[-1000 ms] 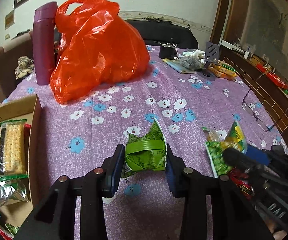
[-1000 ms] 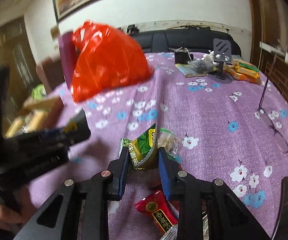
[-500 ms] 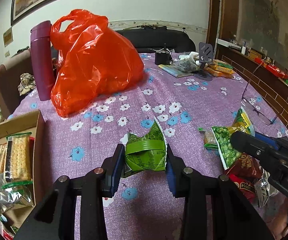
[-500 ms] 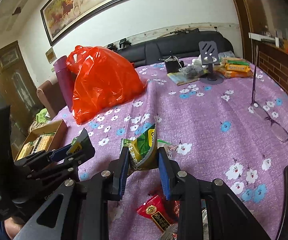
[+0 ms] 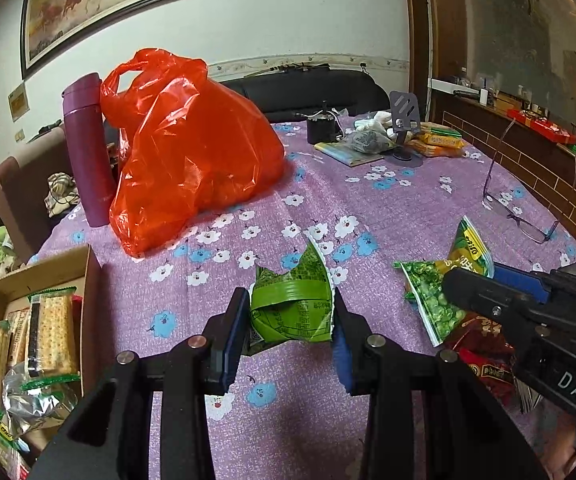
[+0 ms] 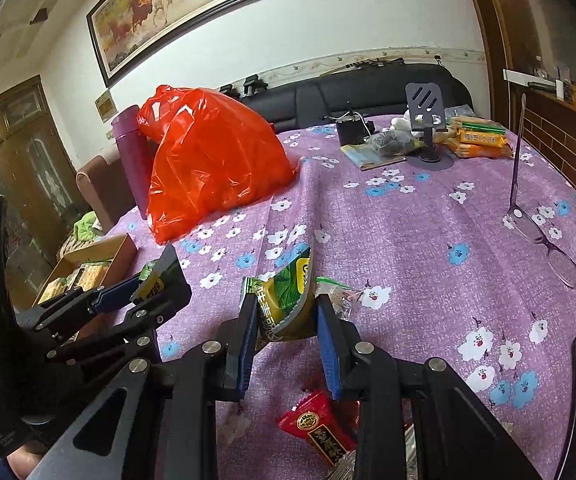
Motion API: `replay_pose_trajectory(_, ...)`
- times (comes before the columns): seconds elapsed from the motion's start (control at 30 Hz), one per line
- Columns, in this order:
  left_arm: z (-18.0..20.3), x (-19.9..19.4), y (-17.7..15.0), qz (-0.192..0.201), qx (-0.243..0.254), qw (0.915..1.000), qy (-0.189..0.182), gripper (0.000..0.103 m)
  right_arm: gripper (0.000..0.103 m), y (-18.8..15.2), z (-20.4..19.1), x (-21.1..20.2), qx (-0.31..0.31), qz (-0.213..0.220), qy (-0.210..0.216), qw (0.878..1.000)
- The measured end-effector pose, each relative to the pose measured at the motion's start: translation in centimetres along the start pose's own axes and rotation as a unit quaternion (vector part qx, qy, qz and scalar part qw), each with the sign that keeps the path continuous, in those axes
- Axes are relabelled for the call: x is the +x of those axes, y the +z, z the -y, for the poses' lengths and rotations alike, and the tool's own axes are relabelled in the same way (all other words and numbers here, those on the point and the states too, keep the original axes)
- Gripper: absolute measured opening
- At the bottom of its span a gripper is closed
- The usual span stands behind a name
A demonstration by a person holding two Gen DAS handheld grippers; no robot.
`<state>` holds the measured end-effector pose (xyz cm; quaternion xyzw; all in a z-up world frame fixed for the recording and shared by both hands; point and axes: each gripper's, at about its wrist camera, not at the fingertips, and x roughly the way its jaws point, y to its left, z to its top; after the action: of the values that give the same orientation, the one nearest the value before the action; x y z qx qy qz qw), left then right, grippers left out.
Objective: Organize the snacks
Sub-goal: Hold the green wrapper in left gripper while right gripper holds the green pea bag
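Presently, through the left wrist view, I find my left tongs [image 5: 290, 330] clenched on a crumpled green snack packet [image 5: 292, 308], held clear above the table [image 5: 408, 208]. The cardboard box [image 5: 87, 276], already holding cracker packs [image 5: 49, 328], sits at the table's left edge, near the tongs and, as I judge it, the proper destination. To do this step well I would swing left at the present height, bring the packet over the open box before lowering, and release only once it is inside the walls; the wrapper is light and crushed, so a firmer squeeze gains nothing. An orange plastic bag [image 5: 191, 152] and a purple flask [image 5: 87, 148] stand behind the box, well apart from the route. A pea packet [image 5: 432, 300] lies to the right beside my other tool.

Through the right wrist view, my right tongs [image 6: 285, 320] grasp a green and yellow snack packet [image 6: 283, 304], likewise lifted off the table. A red wrapped sweet [image 6: 320, 432] lies beneath them, not yet collected. The left tool stands between this packet and the box, so I judge the hazard to be the two crossing; the left should deliver first. Spectacles [image 6: 548, 240] at the right and a phone stand [image 6: 428, 128] at the far end are clear of the work
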<state>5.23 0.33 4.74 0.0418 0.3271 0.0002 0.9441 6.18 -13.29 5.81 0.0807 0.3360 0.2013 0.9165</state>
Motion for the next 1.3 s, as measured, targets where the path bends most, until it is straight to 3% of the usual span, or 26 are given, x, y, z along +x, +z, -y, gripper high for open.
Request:
replay_pose_trajectory(0.47, 0.4, -1.4, 0.2, 0.033, 0.013, 0.9993, 0.014, 0.037, 0.031, 0.1, -0.6, -1.1, -0.006, 0.021, 0.005, 1.0)
replay_pose_trajectory(1.3, 0.7, -2.1, 0.2, 0.052, 0.022, 0.998, 0.028, 0.037, 0.031, 0.2, 0.0, -1.3, 0.008, 0.027, 0.002, 1.0)
